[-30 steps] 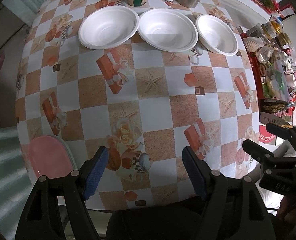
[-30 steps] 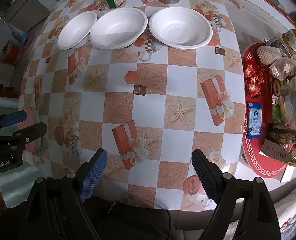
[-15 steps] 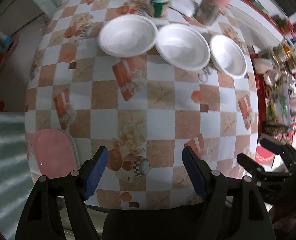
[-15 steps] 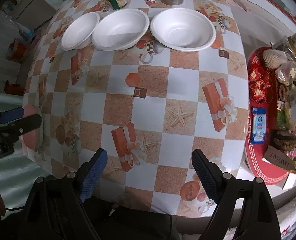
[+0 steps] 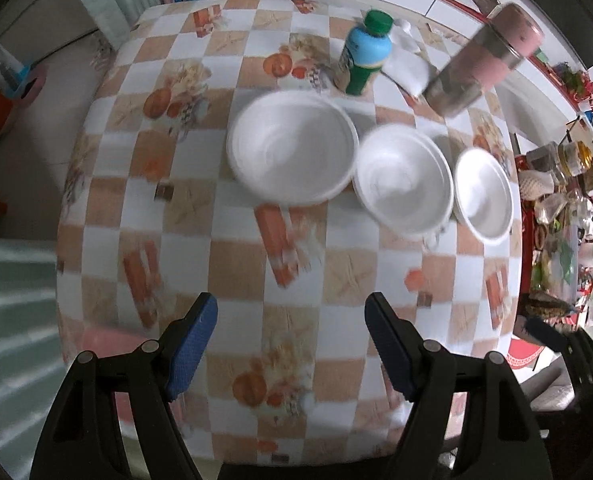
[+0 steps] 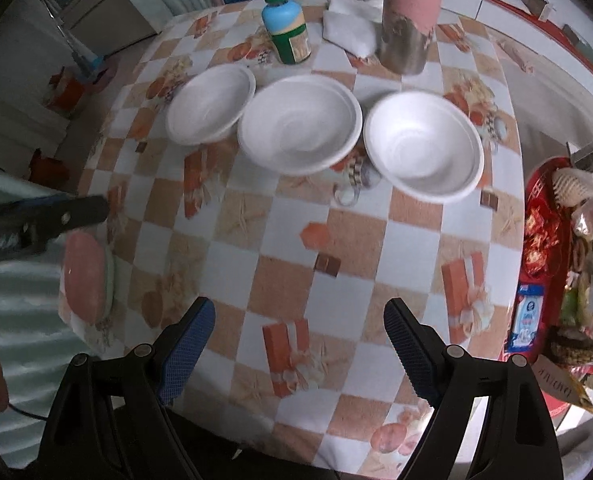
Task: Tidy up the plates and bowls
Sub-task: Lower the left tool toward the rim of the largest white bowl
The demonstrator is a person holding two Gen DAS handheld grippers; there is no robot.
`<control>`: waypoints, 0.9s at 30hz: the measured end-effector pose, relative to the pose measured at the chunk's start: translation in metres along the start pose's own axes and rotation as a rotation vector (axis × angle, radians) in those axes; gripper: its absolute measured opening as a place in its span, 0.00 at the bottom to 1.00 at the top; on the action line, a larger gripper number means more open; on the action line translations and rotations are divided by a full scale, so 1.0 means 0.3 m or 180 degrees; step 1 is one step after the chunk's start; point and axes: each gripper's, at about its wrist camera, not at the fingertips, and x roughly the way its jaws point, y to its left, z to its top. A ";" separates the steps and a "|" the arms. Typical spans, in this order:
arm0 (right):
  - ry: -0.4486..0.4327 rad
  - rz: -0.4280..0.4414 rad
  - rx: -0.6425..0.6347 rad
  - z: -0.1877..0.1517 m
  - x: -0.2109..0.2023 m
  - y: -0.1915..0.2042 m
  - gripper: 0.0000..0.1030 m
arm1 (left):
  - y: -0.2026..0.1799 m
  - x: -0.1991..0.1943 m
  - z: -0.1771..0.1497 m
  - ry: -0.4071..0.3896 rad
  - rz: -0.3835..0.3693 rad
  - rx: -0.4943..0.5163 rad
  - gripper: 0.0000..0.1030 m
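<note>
Three white foam bowls stand in a row at the far side of the checked table: left bowl (image 5: 292, 152) (image 6: 210, 104), middle bowl (image 5: 404, 184) (image 6: 300, 124), right bowl (image 5: 482, 196) (image 6: 424, 152). A pink plate on a pale green one (image 6: 86, 276) lies at the near left table edge; it also shows blurred in the left wrist view (image 5: 104, 340). My left gripper (image 5: 292, 344) is open and empty above the near table. My right gripper (image 6: 296, 344) is open and empty above the near table. The left gripper shows in the right wrist view (image 6: 44, 216) above the plates.
A green-capped bottle (image 6: 286, 28), a white cloth (image 6: 348, 28) and a pink and steel tumbler (image 6: 410, 16) stand behind the bowls. A red tray (image 6: 544, 240) with snacks and packets fills the right table edge. The table (image 6: 288, 240) drops off at the left.
Both grippers have risen and tilted toward the bowls, which now sit lower and larger in both views. The left view is motion-blurred. Both jaws stay open.
</note>
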 end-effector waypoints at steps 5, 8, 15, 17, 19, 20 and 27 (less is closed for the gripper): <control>-0.0113 -0.0029 -0.0079 0.083 -0.023 0.037 0.85 | 0.042 0.068 0.094 -0.0012 -0.0028 0.0034 0.77; -0.0185 -0.0079 -0.0148 0.176 -0.008 0.068 0.85 | 0.076 0.108 0.127 0.0005 -0.0034 0.0014 0.77; -0.0259 -0.0081 -0.0298 0.383 0.050 0.154 0.85 | 0.154 0.189 0.196 0.0041 -0.0037 -0.0075 0.77; -0.0226 -0.0097 -0.0380 0.439 0.082 0.183 0.85 | 0.175 0.211 0.219 0.0039 -0.0037 -0.0094 0.77; -0.0195 -0.0085 -0.0433 0.478 0.109 0.203 0.85 | 0.190 0.230 0.236 0.0045 -0.0071 -0.0113 0.77; -0.0181 -0.0069 -0.0467 0.503 0.125 0.215 0.85 | 0.194 0.239 0.243 0.0052 -0.0077 -0.0117 0.77; -0.0009 -0.0115 -0.0558 0.619 0.247 0.239 0.80 | 0.215 0.302 0.275 0.0079 -0.0065 -0.0174 0.72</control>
